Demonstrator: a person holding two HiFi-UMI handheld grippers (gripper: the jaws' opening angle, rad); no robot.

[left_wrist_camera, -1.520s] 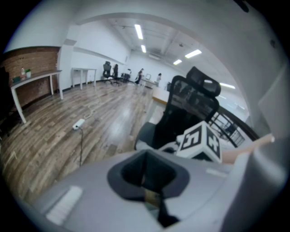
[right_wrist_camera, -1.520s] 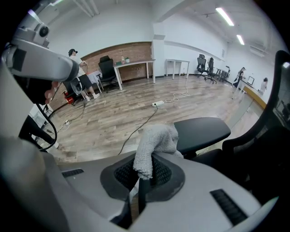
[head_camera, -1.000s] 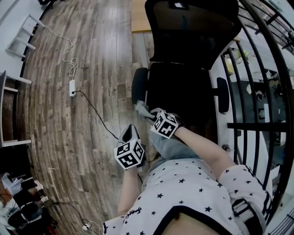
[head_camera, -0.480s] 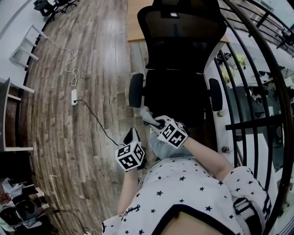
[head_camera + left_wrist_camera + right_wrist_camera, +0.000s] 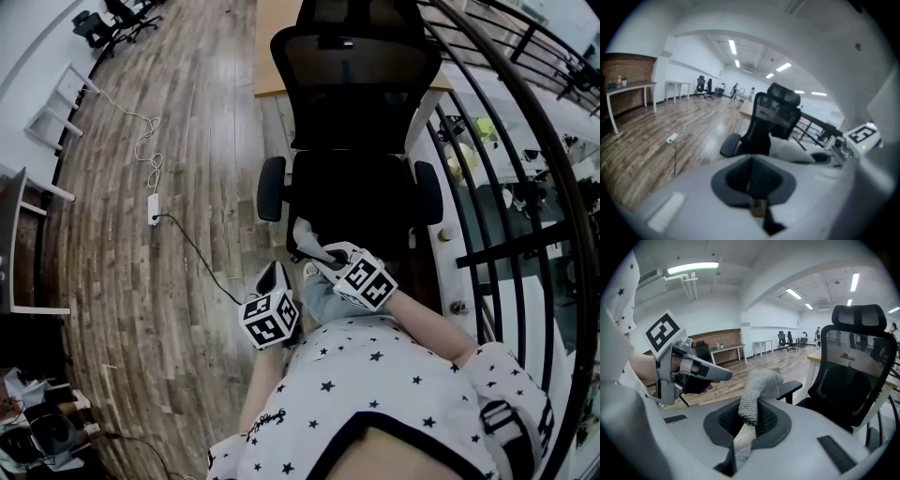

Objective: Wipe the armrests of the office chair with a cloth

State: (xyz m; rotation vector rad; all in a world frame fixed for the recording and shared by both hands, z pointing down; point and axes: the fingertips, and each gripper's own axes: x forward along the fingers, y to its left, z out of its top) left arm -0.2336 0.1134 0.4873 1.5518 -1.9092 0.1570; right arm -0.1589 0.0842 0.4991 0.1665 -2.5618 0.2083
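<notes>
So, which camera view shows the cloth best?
The right gripper view: the cloth sits in the middle, clamped in the right gripper, its knitted weave plain. The head view shows it only as a small grey strip before the chair. The left gripper view has a pale blur beside the chair; whether that is it, I cannot tell.

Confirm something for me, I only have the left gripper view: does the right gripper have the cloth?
Observer: Yes. In the right gripper view the right gripper is shut on the grey cloth, which sticks up from its jaws.
Operator: Is it on an armrest yet?
Observer: No. The head view shows the cloth near the front corner of the seat, beside the armrest at that view's left but apart from it.
</notes>
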